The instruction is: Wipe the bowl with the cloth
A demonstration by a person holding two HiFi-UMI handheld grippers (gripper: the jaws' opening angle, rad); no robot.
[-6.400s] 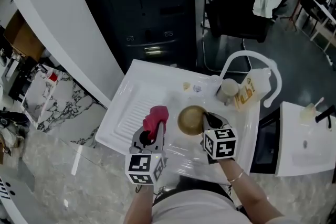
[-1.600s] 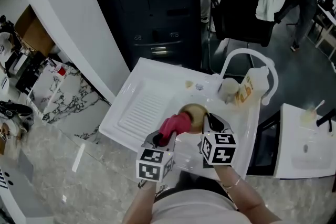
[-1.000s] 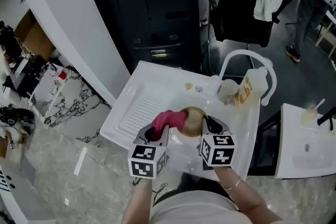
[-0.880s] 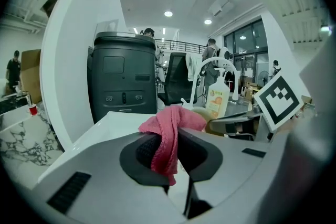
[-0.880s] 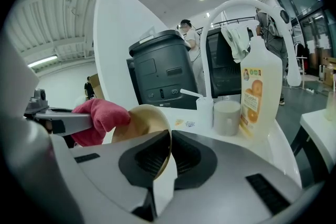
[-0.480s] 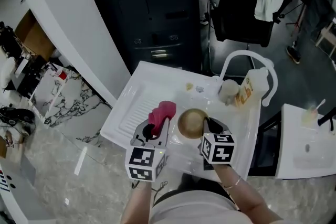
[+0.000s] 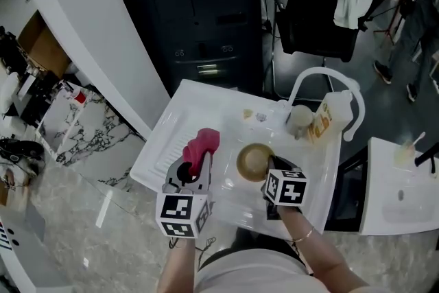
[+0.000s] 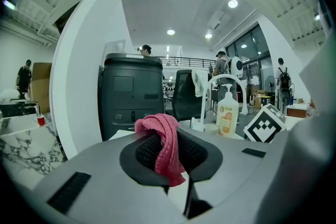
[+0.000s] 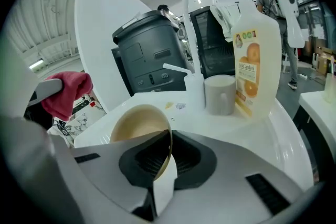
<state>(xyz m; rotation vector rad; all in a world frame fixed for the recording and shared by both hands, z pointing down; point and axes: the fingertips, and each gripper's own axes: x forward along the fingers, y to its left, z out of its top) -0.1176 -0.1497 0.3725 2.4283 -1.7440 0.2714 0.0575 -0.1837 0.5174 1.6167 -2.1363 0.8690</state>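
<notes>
Left tool (image 7: 197, 167) is clenched on the pink cloth (image 7: 202, 144); the left gripper view shows the fabric pinched between the jaw pads, with a bunched fold standing above them and a tail hanging below

Right tool (image 7: 271, 165) is clenched on the tan bowl (image 7: 254, 161). Its jaws are together on the near rim, one pad inside the wall and one outside. The bowl is tilted, its opening turned up and toward the left tool, and its inside looks bare

Bowl position: held over the basin of the white sink unit (image 7: 214, 101), in the middle of its near half

Cloth position: raised over the ribbed draining board (image 7: 173, 146) at the left side of the sink unit. It is left of the bowl and not touching it

Far right corner of the sink unit: a white mug (image 7: 299, 117) stands upright just beside a soap bottle (image 7: 324, 117) with an orange label. Both sit under the arched white tap (image 7: 326, 72)

A dark bin (image 7: 206, 17) stands beyond the far edge
</notes>
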